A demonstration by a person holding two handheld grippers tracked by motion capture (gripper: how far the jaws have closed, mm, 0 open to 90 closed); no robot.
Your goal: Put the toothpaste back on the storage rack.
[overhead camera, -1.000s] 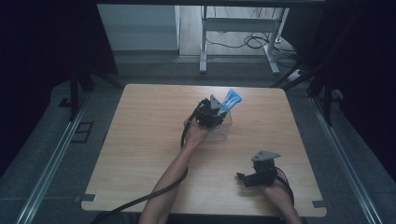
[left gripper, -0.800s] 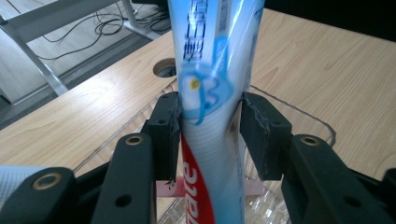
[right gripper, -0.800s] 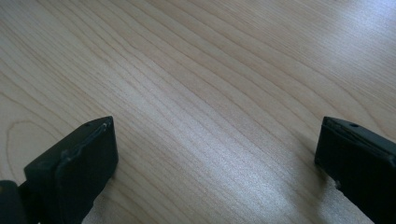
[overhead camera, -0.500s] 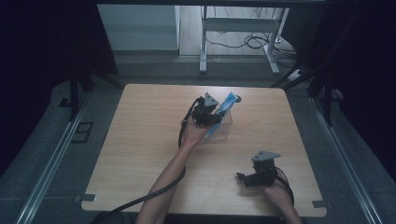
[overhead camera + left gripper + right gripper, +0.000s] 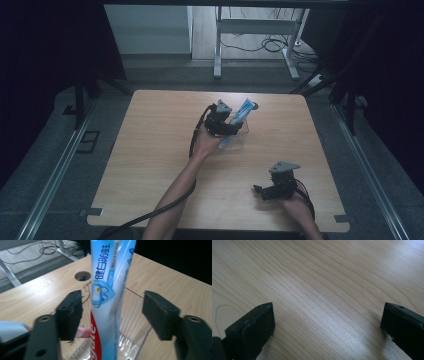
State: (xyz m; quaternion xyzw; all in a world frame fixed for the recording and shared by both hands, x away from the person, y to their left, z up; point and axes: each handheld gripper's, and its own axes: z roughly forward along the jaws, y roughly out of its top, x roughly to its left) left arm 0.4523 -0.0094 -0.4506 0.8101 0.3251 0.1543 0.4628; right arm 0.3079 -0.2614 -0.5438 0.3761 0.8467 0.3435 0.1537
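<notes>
Wood-grain desk (image 5: 319, 285) w/ pale laminate fills the foreground under the right gripper (image 5: 260, 192); its jaws stand wide apart, released, nothing between them. It sits at the desk's near right part, well apart from the toothpaste tube, prob. parked out of the way while the other hand works.

Farther in, the left gripper (image 5: 235, 131) is at the desk's middle-far area, right at the toothpaste tube (image 5: 110, 290). Its jaws have just been opening: the tube stands between them, but the blocky black pads no longer press on it, w/ a clear gap on the right-hand side and the left-hand pad just beside it. So the grip looks let go, not clenched.

The tube is long and flat, glossy soft plastic, light blue and white w/ a red band low down and printed lettering. It leans tilted, lower end inside a clear container (image 5: 239, 140), upper end sticking out toward the desk's far edge. Judging by that, it's being dropped in and left propped against the rim; the lean is just what the container wall allows.

The container is transparent thin plastic, glinting, edges hard to trace; exact shape can't be told. Something pinkish shows beside the tube's base, unclear what.

Beyond the tube, a round cable hole (image 5: 83, 276) is cut through the desk near its far edge. Past that: grey floor, white frame legs (image 5: 217, 45), loose cables.
</notes>
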